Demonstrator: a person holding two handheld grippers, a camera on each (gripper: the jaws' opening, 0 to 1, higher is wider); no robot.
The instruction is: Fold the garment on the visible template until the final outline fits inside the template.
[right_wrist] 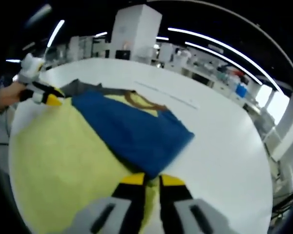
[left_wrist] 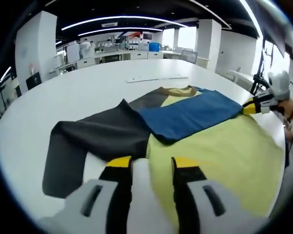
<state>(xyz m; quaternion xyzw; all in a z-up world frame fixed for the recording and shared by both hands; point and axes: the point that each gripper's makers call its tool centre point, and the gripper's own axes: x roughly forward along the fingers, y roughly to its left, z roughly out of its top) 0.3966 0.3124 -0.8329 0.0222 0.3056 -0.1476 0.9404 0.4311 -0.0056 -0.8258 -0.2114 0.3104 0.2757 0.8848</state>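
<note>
A garment lies spread on the white table (left_wrist: 88, 87): yellow body (left_wrist: 215, 151), a blue sleeve (left_wrist: 190, 114) folded across the chest, and a dark grey sleeve (left_wrist: 95, 139) stretched out to the left. My left gripper (left_wrist: 152, 162) hovers open over the hem where the grey sleeve meets the yellow body. My right gripper (right_wrist: 153, 179) sits at the near corner of the blue sleeve (right_wrist: 132, 134), its jaws close together with cloth between them. The right gripper (left_wrist: 254, 107) also appears held by a hand, and the left gripper (right_wrist: 49, 99) at the garment's far edge.
A thin white strip (left_wrist: 156, 78) lies on the table beyond the collar. The round table's edge (right_wrist: 263, 195) curves close on the right. Benches, pillars and lab equipment (left_wrist: 122, 48) stand far behind.
</note>
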